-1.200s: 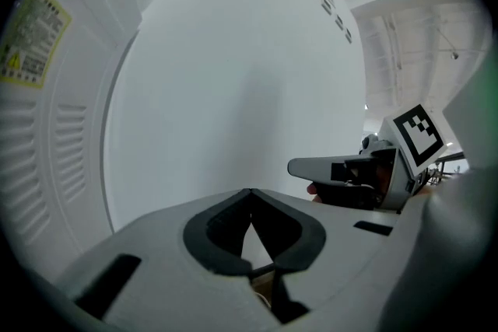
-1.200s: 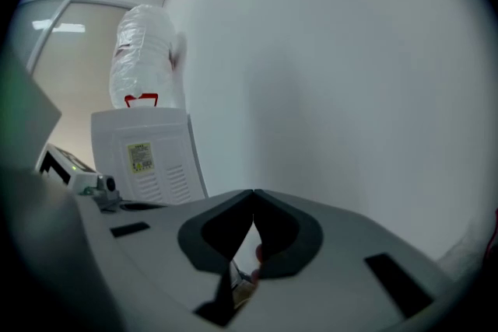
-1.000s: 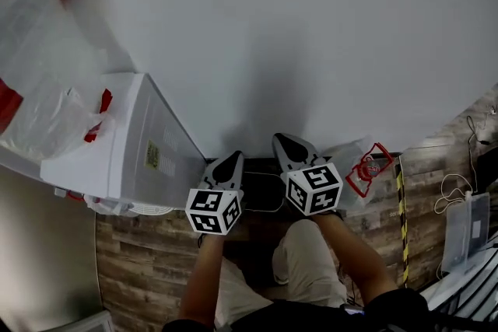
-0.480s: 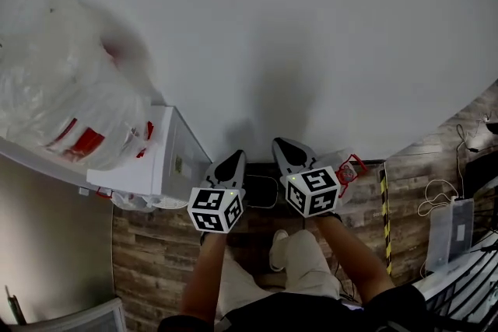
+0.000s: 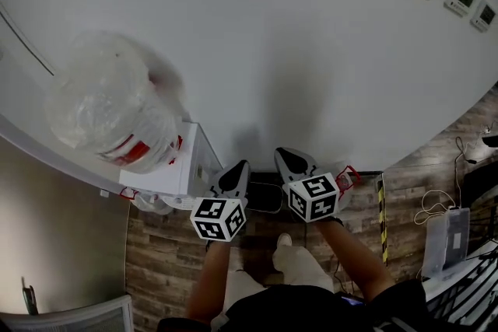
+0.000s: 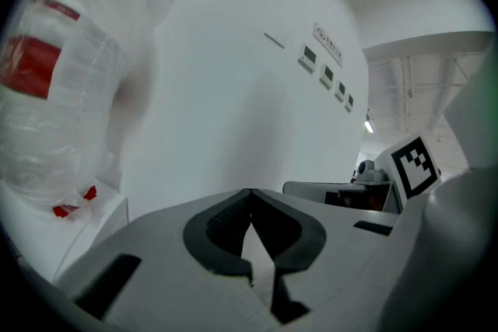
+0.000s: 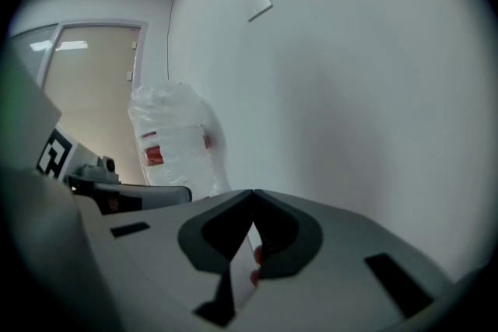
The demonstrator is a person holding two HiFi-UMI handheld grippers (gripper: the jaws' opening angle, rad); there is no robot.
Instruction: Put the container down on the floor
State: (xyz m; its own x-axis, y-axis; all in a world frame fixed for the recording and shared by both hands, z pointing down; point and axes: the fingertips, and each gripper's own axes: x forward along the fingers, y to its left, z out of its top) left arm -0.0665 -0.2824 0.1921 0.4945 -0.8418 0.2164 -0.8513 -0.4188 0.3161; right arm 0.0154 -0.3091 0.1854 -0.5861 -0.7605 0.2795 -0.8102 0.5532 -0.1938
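head view: the left tongs (image 5: 240,167) and right tongs (image 5: 286,155) point toward a white wall (image 5: 311,50). the container (image 5: 347,176), clear plastic with a red clasp, sits on the wood floor (image 5: 156,260) by the wall, just beside the right tongs.
left gripper view: tips pressed together, holding nothing.
right gripper view: tips likewise together, empty.

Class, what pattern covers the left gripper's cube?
Black and white squares; the cube shows best in head view.
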